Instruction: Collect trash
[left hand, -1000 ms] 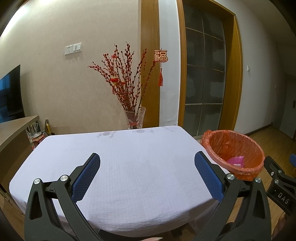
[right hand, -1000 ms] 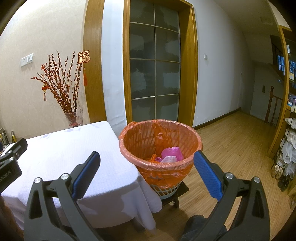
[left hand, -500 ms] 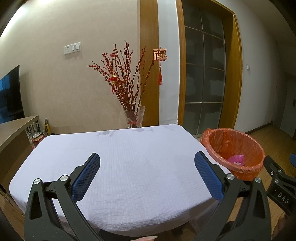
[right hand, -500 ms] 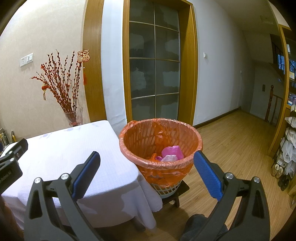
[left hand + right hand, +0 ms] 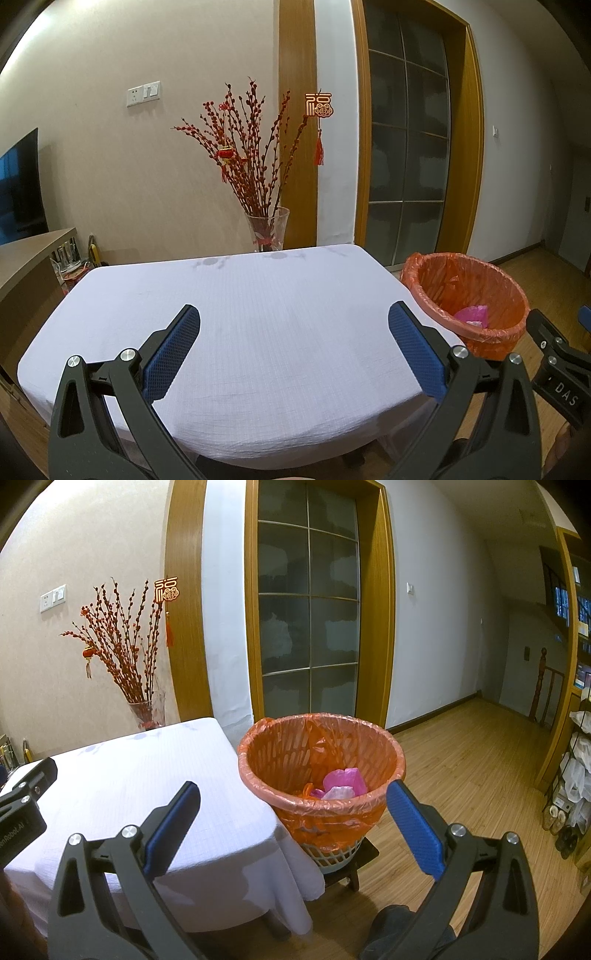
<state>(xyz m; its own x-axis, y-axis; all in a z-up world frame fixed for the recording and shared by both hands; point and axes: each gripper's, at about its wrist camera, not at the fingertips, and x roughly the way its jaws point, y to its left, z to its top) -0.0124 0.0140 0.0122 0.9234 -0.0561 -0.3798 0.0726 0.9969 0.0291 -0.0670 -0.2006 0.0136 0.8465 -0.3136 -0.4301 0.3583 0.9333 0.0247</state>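
An orange-lined waste basket (image 5: pixel 321 760) stands on a low stool right of the table; it also shows in the left wrist view (image 5: pixel 465 299). Pink and white crumpled trash (image 5: pixel 343 784) lies inside it, also seen in the left wrist view (image 5: pixel 472 315). My left gripper (image 5: pixel 293 350) is open and empty over the near edge of the white tablecloth (image 5: pixel 258 314). My right gripper (image 5: pixel 293 827) is open and empty, in front of the basket and slightly above its rim. No trash shows on the cloth.
A glass vase with red branches (image 5: pixel 266 232) stands behind the table's far edge. A wooden cabinet (image 5: pixel 26 273) is at the left. Wooden floor (image 5: pixel 461 775) lies to the right, with a shelf rack (image 5: pixel 576 786) at the far right.
Both views have drifted slightly; the basket sits a little lower and farther in the frames. Both grippers stay open and empty.
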